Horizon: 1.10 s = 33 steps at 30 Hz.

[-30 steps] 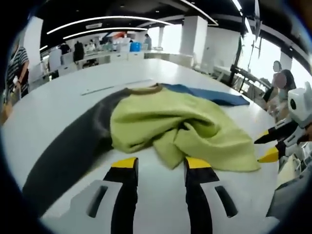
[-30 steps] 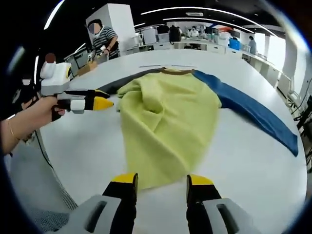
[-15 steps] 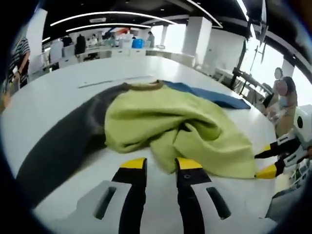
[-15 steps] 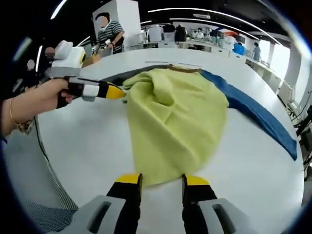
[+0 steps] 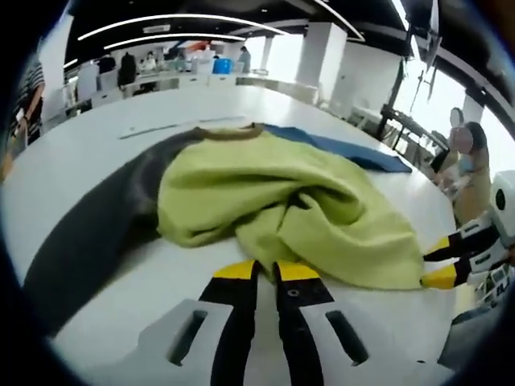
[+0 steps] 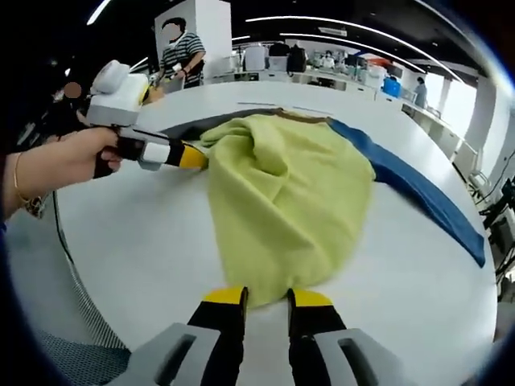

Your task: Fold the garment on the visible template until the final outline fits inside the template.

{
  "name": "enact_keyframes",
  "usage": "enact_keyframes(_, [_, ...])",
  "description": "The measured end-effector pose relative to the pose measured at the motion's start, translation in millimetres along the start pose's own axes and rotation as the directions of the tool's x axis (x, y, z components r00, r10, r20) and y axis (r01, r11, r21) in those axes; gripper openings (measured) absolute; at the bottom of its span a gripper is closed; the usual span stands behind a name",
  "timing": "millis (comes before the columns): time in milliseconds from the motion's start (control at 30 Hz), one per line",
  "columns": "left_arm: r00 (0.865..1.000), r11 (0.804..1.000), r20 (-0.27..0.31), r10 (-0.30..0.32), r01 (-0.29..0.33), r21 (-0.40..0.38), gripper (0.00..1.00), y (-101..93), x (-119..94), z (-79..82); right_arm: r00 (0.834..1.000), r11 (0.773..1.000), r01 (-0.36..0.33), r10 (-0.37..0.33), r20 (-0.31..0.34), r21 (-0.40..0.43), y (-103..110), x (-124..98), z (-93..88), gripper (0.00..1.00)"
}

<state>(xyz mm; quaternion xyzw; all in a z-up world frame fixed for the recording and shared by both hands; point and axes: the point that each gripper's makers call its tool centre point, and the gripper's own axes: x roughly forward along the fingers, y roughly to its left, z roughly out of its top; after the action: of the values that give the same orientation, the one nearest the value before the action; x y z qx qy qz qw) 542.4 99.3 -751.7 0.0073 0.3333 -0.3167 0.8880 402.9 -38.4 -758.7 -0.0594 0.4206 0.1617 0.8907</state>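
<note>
A yellow-green garment (image 5: 273, 193) (image 6: 290, 193) with a brown collar lies bunched on the white table (image 6: 137, 233). Its dark grey sleeve (image 5: 88, 233) (image 6: 193, 125) and blue sleeve (image 5: 346, 153) (image 6: 426, 197) spread out to either side. My left gripper (image 5: 266, 269) (image 6: 193, 158) is shut on a folded side edge of the green cloth. My right gripper (image 6: 266, 297) (image 5: 438, 261) sits at the garment's near hem. Its jaws are narrowed but still apart, with the hem's edge between the tips.
A hand (image 6: 56, 165) holds the left gripper. The table's rounded edge (image 6: 72, 265) runs close on that side. A thin strip (image 5: 153, 129) lies on the table beyond the collar. People (image 6: 181, 56) (image 5: 467, 161) and workbenches stand past the table.
Both grippers have moved in onto the cloth. The left jaws went from wide apart to shut on the side edge. The right jaws narrowed to about half around the hem.
</note>
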Motion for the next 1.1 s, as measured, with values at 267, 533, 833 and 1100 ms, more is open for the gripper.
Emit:
enact_keyframes(267, [1.0,1.0,0.012,-0.004,0.003,0.025,0.0,0.2,-0.5,3.1,1.0,0.997,-0.028,0.027,0.015,0.068,0.4,-0.9,-0.7,0.02])
enact_keyframes(533, [0.999,1.0,0.035,-0.017,0.016,0.018,0.0,-1.7,-15.4,8.7,0.999,0.997,-0.047,0.046,0.005,0.061,-6.5,-8.6,0.4,0.0])
enact_keyframes(833, [0.998,1.0,0.066,-0.014,0.013,0.016,0.0,3.7,-41.1,15.1,0.999,0.998,-0.051,0.051,-0.001,0.031,-13.6,-21.2,6.0,0.0])
enact_keyframes(1100, [0.996,1.0,0.088,-0.014,0.016,-0.013,0.0,7.1,-63.7,17.6,0.999,0.997,-0.043,0.043,-0.002,0.07,-22.7,-32.9,10.1,0.0])
